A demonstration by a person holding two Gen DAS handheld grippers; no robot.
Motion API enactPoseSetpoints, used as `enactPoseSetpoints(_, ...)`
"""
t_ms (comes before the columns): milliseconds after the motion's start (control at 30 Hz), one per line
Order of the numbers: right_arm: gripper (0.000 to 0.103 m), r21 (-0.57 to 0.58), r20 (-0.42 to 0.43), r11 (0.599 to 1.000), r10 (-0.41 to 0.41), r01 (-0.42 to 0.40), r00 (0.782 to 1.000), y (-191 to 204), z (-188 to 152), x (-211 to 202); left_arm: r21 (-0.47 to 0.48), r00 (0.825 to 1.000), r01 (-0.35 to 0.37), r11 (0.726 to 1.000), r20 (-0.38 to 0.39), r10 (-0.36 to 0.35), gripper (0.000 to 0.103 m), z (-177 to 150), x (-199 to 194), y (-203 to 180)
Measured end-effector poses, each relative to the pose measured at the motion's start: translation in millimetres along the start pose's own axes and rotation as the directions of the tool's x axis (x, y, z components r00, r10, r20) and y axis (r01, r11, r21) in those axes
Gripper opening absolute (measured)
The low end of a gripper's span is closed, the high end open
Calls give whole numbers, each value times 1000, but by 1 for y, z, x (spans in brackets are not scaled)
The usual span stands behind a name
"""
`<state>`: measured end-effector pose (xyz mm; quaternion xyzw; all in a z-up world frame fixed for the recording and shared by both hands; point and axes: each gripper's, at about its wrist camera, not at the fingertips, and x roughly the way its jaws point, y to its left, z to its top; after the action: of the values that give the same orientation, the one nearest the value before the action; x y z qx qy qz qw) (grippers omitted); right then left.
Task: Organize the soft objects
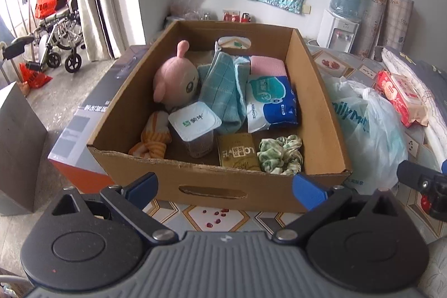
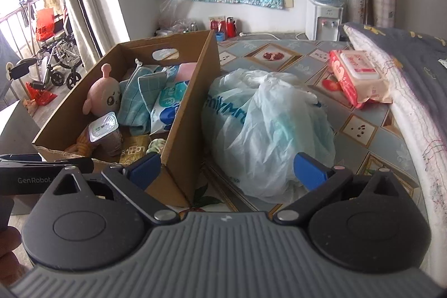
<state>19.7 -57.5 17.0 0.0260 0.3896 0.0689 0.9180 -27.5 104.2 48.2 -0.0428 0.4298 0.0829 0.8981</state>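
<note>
Orange striped cloth (image 1: 152,140) half hidden behind box wall (image 1: 195,172), plastic bag (image 2: 268,127) contents unseen, scrunchie (image 2: 157,145) mostly hidden

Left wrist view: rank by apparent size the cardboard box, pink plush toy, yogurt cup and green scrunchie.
1. cardboard box
2. pink plush toy
3. yogurt cup and green scrunchie: alike; unranked, since both sit nearer the camera than the plush.

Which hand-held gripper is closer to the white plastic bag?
Right. The right hand-held gripper sits just before the white plastic bag; the left hand-held gripper faces the cardboard box, with the bag off to its right.

Pink plush (image 1: 176,80), teal towel (image 1: 220,85), inside cardboard box (image 1: 212,192)
</note>
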Motion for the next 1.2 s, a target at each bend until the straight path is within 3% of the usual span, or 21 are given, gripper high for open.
enactPoseSetpoints(233,102,1,-38,999,42,-42,998,9,2,9,21,1000,-3,1000,-27,4,103,-2,3,-4)
enactPoseSetpoints(700,102,-23,-99,999,36,-39,994,12,-5,24,41,999,-15,999,-47,17,103,-1,6,-7)
enactPoseSetpoints(1200,102,-30,-107,999,15,-18,994,13,-7,28,49,999,-7,999,-48,10,103,-3,6,-10)
